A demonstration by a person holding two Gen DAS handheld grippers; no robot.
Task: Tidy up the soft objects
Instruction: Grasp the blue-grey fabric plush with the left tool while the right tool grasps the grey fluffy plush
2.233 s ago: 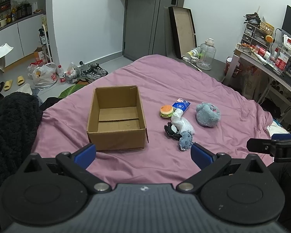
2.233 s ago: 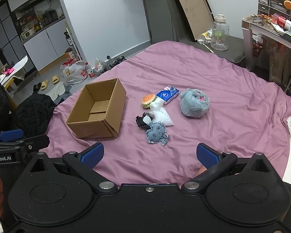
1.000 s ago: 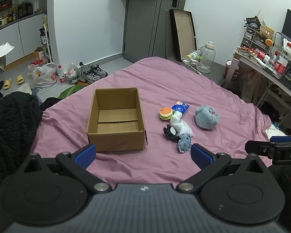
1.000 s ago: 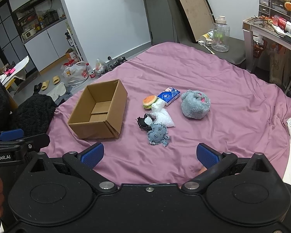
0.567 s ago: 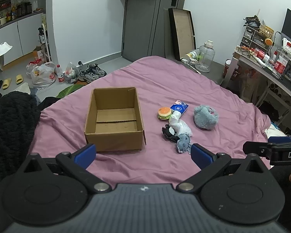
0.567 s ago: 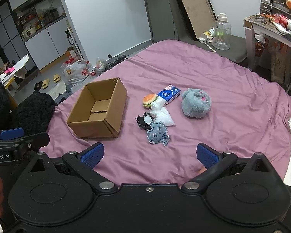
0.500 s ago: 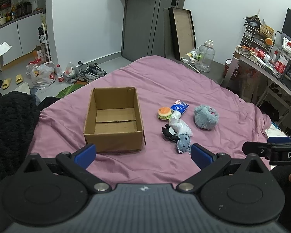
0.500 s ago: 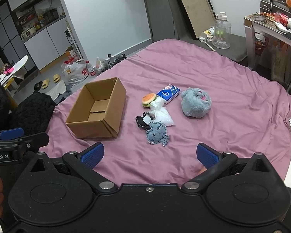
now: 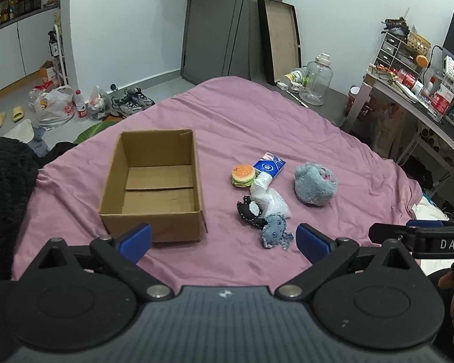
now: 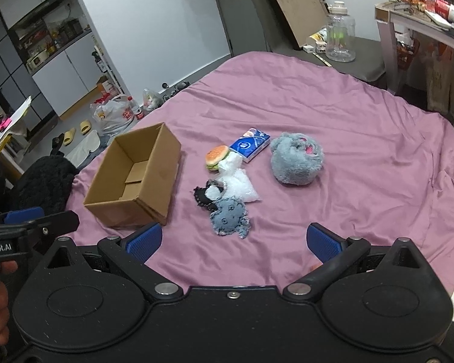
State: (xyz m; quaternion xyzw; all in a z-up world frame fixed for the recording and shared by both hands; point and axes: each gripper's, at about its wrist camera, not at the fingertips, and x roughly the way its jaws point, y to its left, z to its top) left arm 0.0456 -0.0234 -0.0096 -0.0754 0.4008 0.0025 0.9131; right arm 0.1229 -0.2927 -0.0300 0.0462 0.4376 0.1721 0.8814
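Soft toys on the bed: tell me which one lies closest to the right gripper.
The flat denim-blue octopus toy, at the near end of the cluster, just ahead of the open right gripper. The burger and grey plush lie farther back.

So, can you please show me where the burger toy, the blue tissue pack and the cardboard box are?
burger toy (image 9: 243,175), left wrist view, on its bun top.
blue tissue pack (image 9: 269,165), left wrist view, on its printed face.
cardboard box (image 10: 163,163), right wrist view, on its outer side wall.
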